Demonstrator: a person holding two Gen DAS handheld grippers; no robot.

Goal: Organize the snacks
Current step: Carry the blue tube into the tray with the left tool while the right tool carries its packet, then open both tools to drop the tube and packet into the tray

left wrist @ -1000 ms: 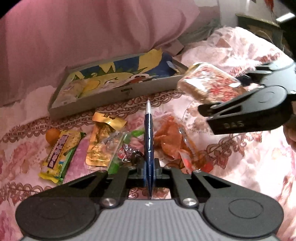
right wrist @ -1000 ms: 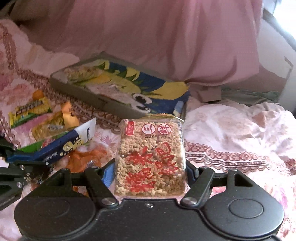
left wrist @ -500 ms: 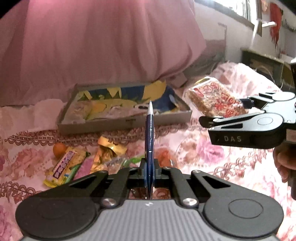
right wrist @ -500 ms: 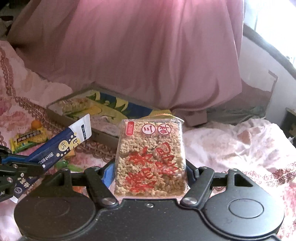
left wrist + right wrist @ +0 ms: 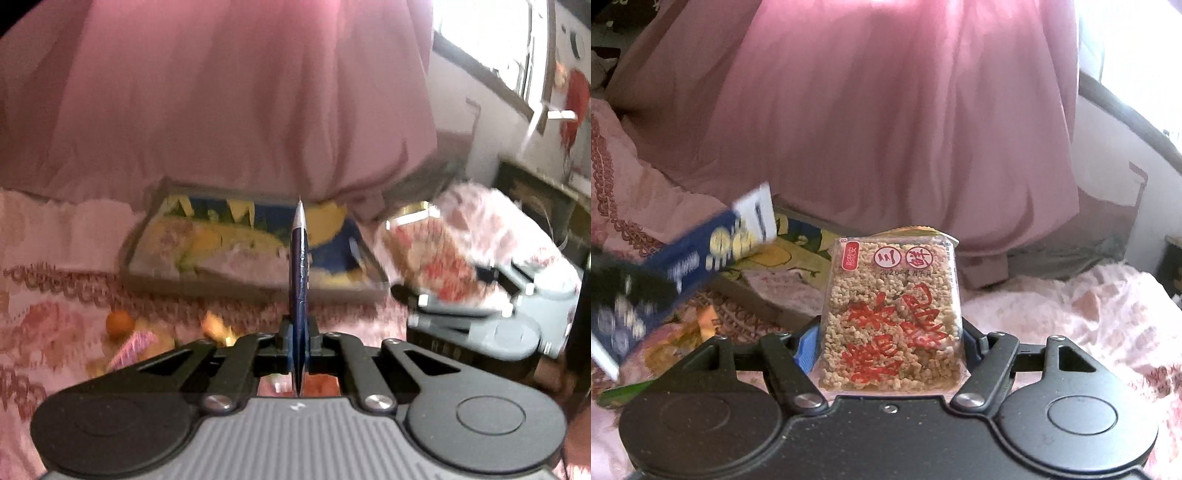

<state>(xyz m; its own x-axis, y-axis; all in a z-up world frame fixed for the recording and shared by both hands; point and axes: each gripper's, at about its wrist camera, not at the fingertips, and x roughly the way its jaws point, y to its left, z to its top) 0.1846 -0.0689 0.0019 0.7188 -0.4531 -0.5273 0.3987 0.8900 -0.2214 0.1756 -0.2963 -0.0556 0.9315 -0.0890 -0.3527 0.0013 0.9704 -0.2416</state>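
Pinching one blue sachet (image 5: 299,280) edge-on, the left claw (image 5: 298,332) faces one box (image 5: 255,251); the right claw (image 5: 890,339) clamps one rice-crisp pack (image 5: 892,314).

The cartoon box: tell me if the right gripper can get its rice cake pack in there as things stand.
Probably yes. The box lies open ahead and left of the right gripper, with nothing covering it. The left gripper, holding a blue packet, hovers nearby and might crowd the approach.

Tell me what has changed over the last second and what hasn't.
The left gripper has lifted its thin blue packet off the snack pile and swung it toward the shallow box; from the right wrist, the packet now overlaps the box's near corner. The right gripper has tilted upward. Both grips are unchanged: left on the blue packet, right on the rice-crisp pack.
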